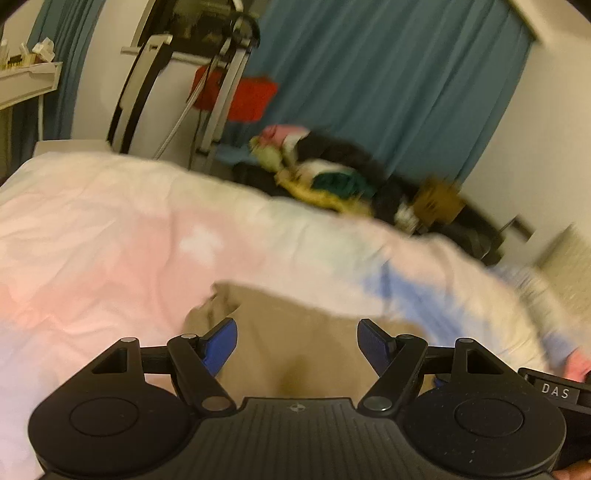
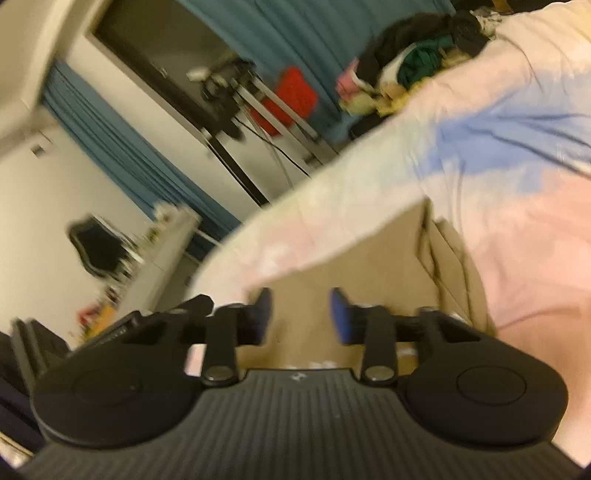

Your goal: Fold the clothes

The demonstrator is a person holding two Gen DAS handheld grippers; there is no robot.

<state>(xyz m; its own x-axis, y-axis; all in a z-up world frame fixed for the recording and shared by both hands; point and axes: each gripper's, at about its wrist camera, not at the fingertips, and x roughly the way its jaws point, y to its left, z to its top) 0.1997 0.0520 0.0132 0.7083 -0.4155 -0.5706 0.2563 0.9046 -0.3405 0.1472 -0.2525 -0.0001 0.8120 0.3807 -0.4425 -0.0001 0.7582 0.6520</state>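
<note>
Both claws gape – tan garment [image 1: 295,354] (soft, creased) on pastel bedspread [image 1: 110,229].

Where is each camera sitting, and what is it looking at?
Left wrist: sits on the left hand-held gripper, looking along its open blue fingers over the tan garment and pastel bedspread toward the clothes pile; a fingertip shows bottom right.
Right wrist: sits on the right hand-held gripper, tilted, looking over the tan garment toward the blue curtain; only the gripper shows.
Both share the garment, bedspread, pile and curtain.
</note>
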